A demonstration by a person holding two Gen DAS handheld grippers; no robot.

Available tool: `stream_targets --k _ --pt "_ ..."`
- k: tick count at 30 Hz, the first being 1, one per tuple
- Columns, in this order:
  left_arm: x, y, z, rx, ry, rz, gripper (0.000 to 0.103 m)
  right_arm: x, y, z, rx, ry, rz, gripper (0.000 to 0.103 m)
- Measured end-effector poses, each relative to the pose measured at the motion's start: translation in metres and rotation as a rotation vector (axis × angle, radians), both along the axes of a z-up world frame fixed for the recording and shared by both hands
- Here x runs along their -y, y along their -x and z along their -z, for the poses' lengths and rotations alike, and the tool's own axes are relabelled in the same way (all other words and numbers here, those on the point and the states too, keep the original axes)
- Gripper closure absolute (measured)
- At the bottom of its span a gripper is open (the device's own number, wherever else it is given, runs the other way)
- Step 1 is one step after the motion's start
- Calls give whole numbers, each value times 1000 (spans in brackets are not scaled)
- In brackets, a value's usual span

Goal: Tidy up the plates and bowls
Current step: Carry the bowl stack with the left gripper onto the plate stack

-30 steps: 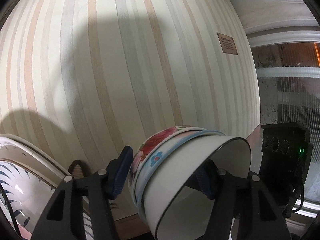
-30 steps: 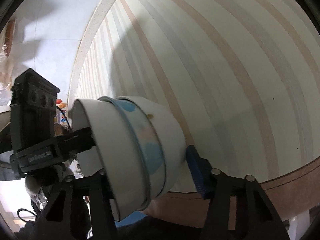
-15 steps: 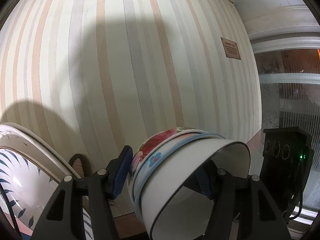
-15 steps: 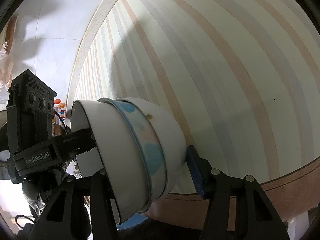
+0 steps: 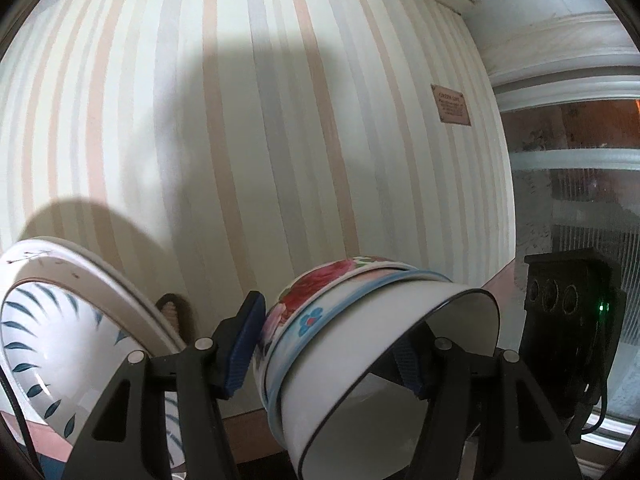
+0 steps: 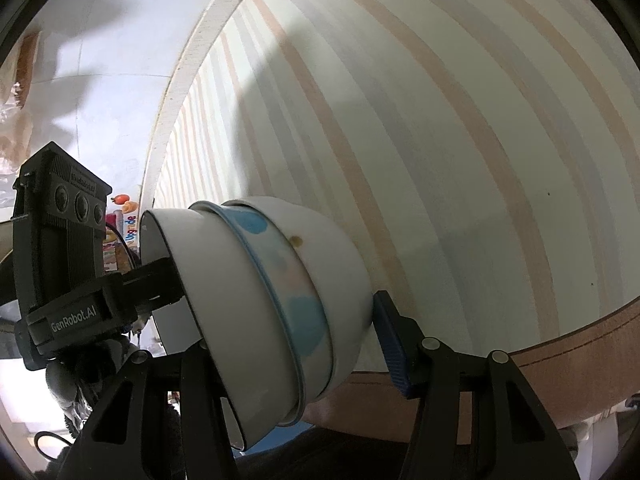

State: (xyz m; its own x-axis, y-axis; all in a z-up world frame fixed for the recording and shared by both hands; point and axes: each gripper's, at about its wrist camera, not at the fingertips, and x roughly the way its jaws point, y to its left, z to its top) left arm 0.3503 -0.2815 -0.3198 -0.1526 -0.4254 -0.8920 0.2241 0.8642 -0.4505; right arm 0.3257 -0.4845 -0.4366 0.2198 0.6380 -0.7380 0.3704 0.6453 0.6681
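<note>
Being carried on their side above a striped tablecloth [image 5: 248, 128], three nested bowls [image 5: 360, 344] are being clamped by both grippers: the left gripper [image 5: 332, 350] at the stack's 9 o'clock, the right gripper [image 6: 292, 352] at 3. A leaf-patterned plate [image 5: 52, 336] is sitting at 8 o'clock.

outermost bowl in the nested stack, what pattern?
Red and pink flowers on white, clearest in the left wrist view.

3 nested bowls [image 5: 360, 344], 1 plate [image 5: 60, 320]
</note>
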Motion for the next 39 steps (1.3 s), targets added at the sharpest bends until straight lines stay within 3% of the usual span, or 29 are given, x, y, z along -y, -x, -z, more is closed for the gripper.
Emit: stream_targets --k 13,21,30,39 --pt "-58 2 -35 50 -6 -95 45 -42 -18 -38 28 -10 -117 46" --pt "-125 5 -37 45 -3 -241 45 -92 -32 -52 33 -22 -253 46" --pt "-184 13 -22 26 -33 -388 45 -151 -39 -43 11 -35 -402 46" --pt "-212 14 -3 -10 -27 -470 45 -208 -57 -20 -31 -30 -484 46"
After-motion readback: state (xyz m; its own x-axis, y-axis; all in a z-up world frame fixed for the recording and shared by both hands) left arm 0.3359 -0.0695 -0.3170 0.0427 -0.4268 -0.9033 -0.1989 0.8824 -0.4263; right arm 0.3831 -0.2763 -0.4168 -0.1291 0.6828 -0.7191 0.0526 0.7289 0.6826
